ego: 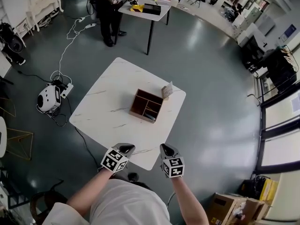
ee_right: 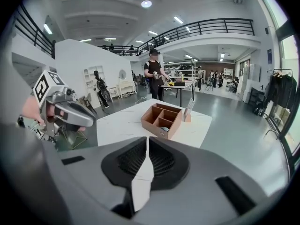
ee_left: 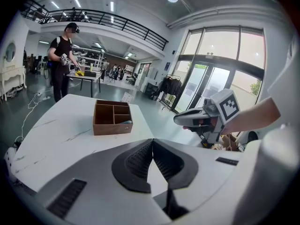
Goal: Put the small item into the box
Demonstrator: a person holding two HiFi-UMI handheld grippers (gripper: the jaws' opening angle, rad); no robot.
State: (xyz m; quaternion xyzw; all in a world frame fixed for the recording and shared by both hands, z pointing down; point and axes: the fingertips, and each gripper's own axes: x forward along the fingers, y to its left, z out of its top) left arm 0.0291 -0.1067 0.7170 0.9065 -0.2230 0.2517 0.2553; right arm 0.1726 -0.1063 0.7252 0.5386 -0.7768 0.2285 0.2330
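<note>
A brown wooden box (ego: 146,105) with several compartments stands on the white marble table (ego: 108,102), right of its middle. A small grey-blue item (ego: 150,117) lies in the box's near compartment, also visible in the left gripper view (ee_left: 125,122) and the right gripper view (ee_right: 163,129). Both grippers hover at the table's near edge, well short of the box. My left gripper (ego: 125,148) has its jaws shut together with nothing between them. My right gripper (ego: 166,148) is likewise shut and holds nothing.
A small card stand (ego: 167,91) sits just behind the box at the table's right corner. A white device (ego: 49,97) with cables lies on the floor to the left. A person (ego: 108,8) works at a second table (ego: 145,9) far behind. Cardboard boxes (ego: 229,209) stand at bottom right.
</note>
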